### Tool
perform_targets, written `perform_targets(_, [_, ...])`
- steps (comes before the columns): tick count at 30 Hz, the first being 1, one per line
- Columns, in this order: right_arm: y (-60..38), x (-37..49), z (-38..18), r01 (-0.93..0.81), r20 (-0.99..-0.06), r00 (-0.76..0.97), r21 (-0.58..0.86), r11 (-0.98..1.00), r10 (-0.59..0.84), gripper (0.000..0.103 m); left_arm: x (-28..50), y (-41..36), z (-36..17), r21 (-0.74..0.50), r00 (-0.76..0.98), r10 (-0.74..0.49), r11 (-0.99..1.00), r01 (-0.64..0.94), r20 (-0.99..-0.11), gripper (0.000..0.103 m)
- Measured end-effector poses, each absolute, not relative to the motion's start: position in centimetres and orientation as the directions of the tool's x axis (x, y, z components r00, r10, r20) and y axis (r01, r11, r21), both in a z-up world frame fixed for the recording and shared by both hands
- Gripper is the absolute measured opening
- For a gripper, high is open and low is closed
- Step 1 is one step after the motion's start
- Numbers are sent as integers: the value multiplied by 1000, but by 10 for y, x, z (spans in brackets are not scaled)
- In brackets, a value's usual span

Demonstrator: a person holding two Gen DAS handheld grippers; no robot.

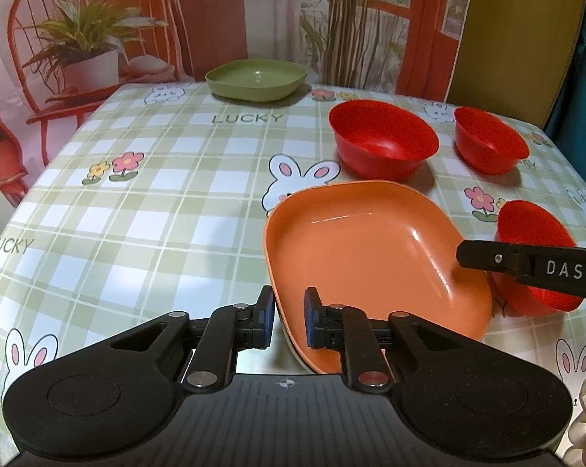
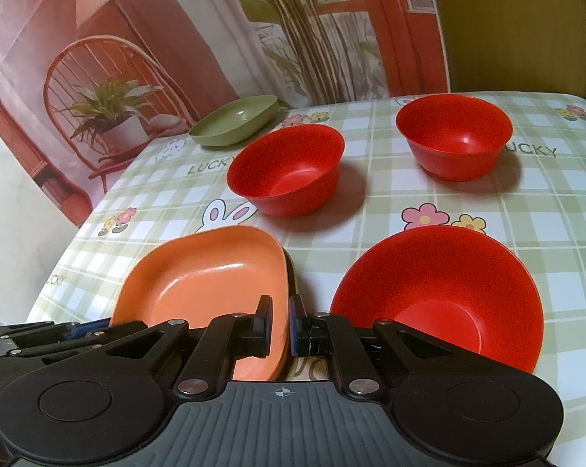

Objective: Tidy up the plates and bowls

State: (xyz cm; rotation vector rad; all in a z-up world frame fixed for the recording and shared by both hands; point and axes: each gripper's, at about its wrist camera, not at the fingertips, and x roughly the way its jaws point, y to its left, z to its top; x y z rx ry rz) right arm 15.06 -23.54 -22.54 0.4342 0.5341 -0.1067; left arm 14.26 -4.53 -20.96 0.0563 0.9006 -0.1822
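Both grippers work the orange plate (image 1: 355,249). Left gripper (image 1: 289,321): jaws straddle the plate's near-left rim, a small gap visible either side, so apart, not clamped. Right gripper (image 2: 280,325): jaws narrow, set across the plate's right rim; the rim sits between them and looks pinched, likely clamped on it. The plate tilts, its right edge off the worktop (image 1: 137,214), probably raised for a carry.

Green plate (image 1: 256,79) sits far ahead of the left jaws at the back edge, likely the stacking target. Three red bowls: near bowl (image 2: 438,297) just right of the right jaws, middle bowl (image 2: 287,169) ahead, far bowl (image 2: 454,140) ahead-right, all apart, not yet nested.
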Motion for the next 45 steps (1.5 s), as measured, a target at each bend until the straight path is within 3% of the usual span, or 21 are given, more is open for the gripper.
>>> perform_targets(17, [-239,147,-220,221,-505,863,369,903,-5,15,149,-33,-214,-86,592,-151,987,137,-792,17])
perform_targets(32, [-250,147,-165,223,-396,916,352,909,-72,15,182,34,-128,-180,753,-180,980,83,-633,17])
perform_targets(42, [-239,174,-116,208,-311,945,337,918,-100,18,210,79,-78,-106,838,-89,994,38,-539,18])
perform_targets(45, [-224,191,-109,192,-306,948,322,927,-89,19,219,97,-66,-82,857,-59,996,20,-512,23])
